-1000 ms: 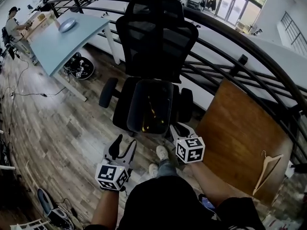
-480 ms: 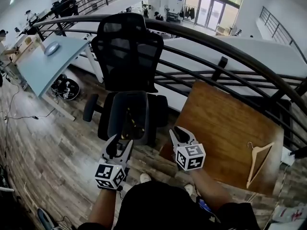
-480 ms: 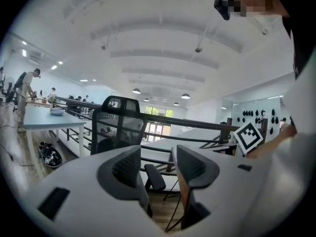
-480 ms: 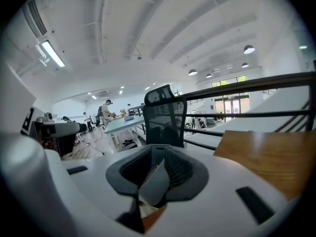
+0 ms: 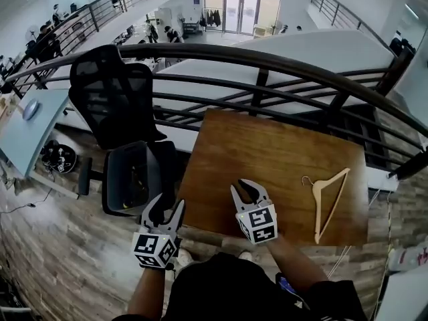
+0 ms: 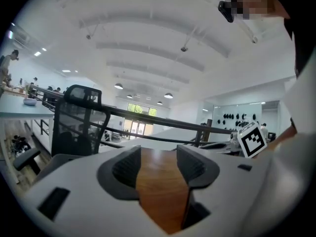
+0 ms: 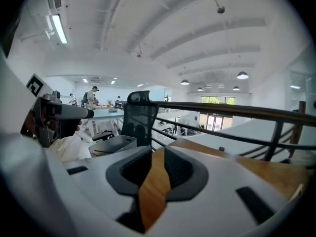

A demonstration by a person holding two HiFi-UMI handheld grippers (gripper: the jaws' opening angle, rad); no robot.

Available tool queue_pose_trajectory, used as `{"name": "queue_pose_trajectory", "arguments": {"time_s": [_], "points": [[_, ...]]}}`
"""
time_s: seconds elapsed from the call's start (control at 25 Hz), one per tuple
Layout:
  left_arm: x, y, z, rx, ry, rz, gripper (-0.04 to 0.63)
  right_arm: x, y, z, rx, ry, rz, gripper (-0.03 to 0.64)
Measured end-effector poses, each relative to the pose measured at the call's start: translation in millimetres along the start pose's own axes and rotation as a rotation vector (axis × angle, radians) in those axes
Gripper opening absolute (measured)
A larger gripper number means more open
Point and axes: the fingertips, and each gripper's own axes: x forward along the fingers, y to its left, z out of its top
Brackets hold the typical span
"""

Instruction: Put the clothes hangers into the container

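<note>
At left of centre, a grey container (image 5: 112,186) sat on a black chair (image 5: 110,95). The left claw (image 5: 167,209) stood wide apart and empty. The right claw (image 5: 246,191) was narrowly apart and empty. At right, a pale wooden hanger (image 5: 317,209) with a metal hook lay flat on the brown desk (image 5: 267,146).

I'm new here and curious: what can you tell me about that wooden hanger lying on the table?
The hanger is pale wood, triangular, with two sloping arms, a crossbar and a thin metal hook. It lies flat and alone near the right end of the brown wooden table, as the head view shows it. Only the table touches it.
</note>
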Motion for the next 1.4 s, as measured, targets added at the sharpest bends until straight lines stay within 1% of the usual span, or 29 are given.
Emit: {"name": "queue_pose_trajectory", "arguments": {"time_s": [0.2, 0.4, 0.52, 0.68, 0.76, 0.84, 0.92, 1.04, 1.16, 1.28, 1.4], "points": [[35.2, -66.6, -10.1, 0.022, 0.028, -0.095, 0.235, -51.1, -72.8, -42.9, 0.091, 0.032, -0.119, 0.075], [56.7, -127.1, -33.5, 0.018, 0.070, -0.183, 0.233, -109.9, -137.2, -109.5, 0.186, 0.135, -0.231, 0.080], [66.8, -158.4, -50.6, 0.011, 0.100, -0.220, 0.233, -144.2, -168.8, -143.3, 0.201, 0.183, -0.301, 0.080], [74.4, -198.9, -71.1, 0.010, 0.145, -0.270, 0.233, -182.7, -210.6, -188.0, 0.279, 0.242, -0.396, 0.084], [76.0, -209.7, -80.2, 0.013, 0.169, -0.284, 0.233, -195.5, -228.4, -215.1, 0.315, 0.295, -0.446, 0.093], [76.4, -218.4, -89.5, 0.015, 0.195, -0.291, 0.233, -206.8, -242.3, -243.7, 0.349, 0.358, -0.479, 0.116], [73.6, -229.1, -98.8, 0.019, 0.222, -0.295, 0.233, -217.2, -251.9, -269.6, 0.375, 0.414, -0.493, 0.146], [65.0, -237.9, -113.7, 0.021, 0.265, -0.293, 0.233, -222.2, -254.7, -297.8, 0.385, 0.481, -0.483, 0.161], [59.8, -240.0, -127.9, 0.015, 0.300, -0.279, 0.233, -219.7, -256.5, -316.7, 0.410, 0.520, -0.478, 0.172], [60.8, -249.9, -138.6, 0.009, 0.319, -0.268, 0.233, -221.8, -263.0, -330.6, 0.427, 0.548, -0.467, 0.158], [60.6, -253.9, -144.7, 0.008, 0.331, -0.271, 0.232, -221.7, -258.0, -334.3, 0.441, 0.558, -0.451, 0.108]]}}
